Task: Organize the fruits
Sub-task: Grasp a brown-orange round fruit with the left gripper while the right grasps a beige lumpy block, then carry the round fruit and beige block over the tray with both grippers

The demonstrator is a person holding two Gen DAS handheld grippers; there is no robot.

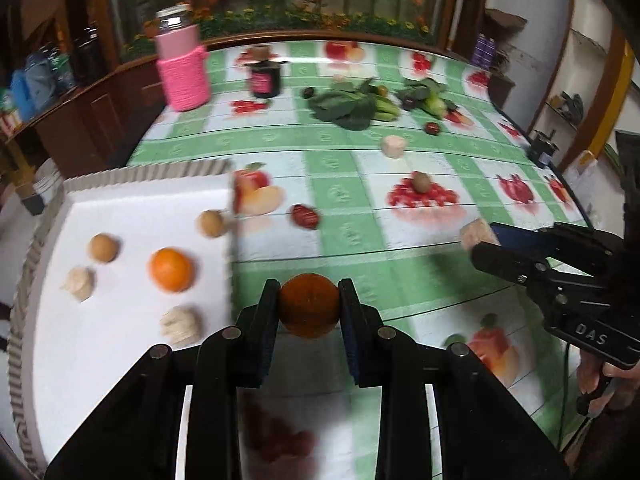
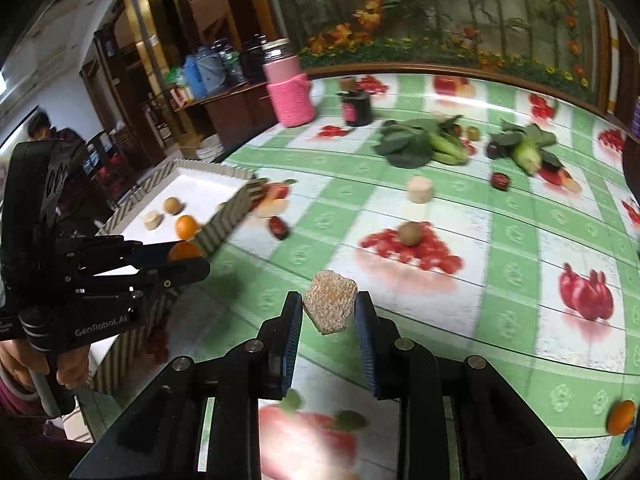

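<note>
Orange against black is what I get from the left wrist camera: my left gripper (image 1: 308,309) is clamped on a small orange (image 1: 308,309), pads pressing both sides, held above the checked tablecloth (image 1: 400,184) just beside the white tray (image 1: 132,216). The tray already holds another orange (image 1: 172,269), a couple of brown round fruits and some pale lumps, so I judge the job partly done. For a good drop I'd carry the fruit well over the ridged rim, aim for the bare patch near the front, lower it close, then part the jaws gently so it doesn't roll. From the right wrist camera, my right gripper (image 2: 329,308) is closed on a grainy tan cube (image 2: 330,306), gripped rather skew by its corners, so I'd keep it level and avoid jerks. A kiwi (image 2: 411,233), a red date (image 2: 279,227) and a pale block (image 2: 420,189) lie loose on the cloth. I'd let the left hand go first, since both head for the same tray.
</note>
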